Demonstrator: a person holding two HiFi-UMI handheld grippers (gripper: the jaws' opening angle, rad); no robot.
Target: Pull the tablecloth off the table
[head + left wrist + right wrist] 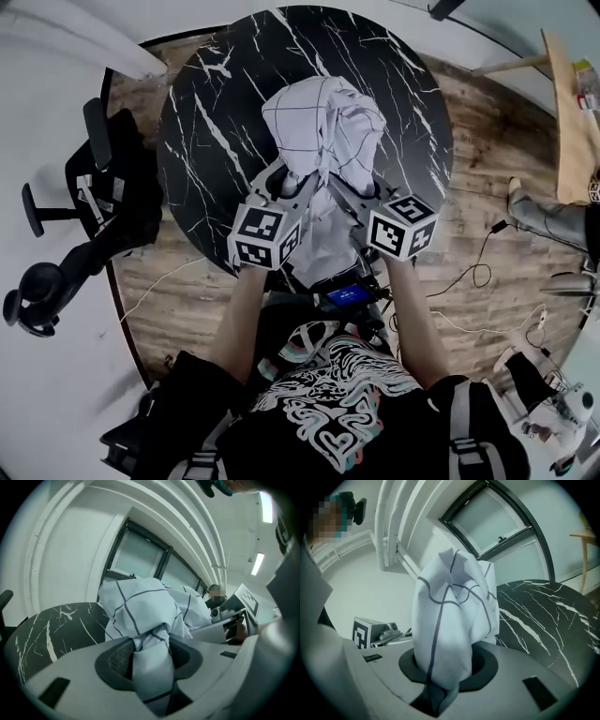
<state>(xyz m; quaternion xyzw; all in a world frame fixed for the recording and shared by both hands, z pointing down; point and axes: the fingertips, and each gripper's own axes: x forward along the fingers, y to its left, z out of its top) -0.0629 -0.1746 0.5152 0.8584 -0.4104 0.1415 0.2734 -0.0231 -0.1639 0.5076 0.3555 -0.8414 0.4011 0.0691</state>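
A white tablecloth point(323, 127) with a thin dark grid is bunched into a crumpled heap over the near middle of the round black marble table point(206, 84). My left gripper point(286, 183) is shut on a gathered fold of the tablecloth point(150, 658), which rises in a bundle between its dark pads point(119, 660). Just to its right, my right gripper point(361, 187) is shut on another fold of the tablecloth point(445, 634). Both grippers hold the cloth up off the tabletop point(543, 616), close together near the table's front edge.
A black office chair point(89, 216) stands left of the table on the wood floor. A wooden table point(572, 112) and cables point(469, 277) lie to the right. A small lit screen point(349, 296) sits below the grippers, by my body.
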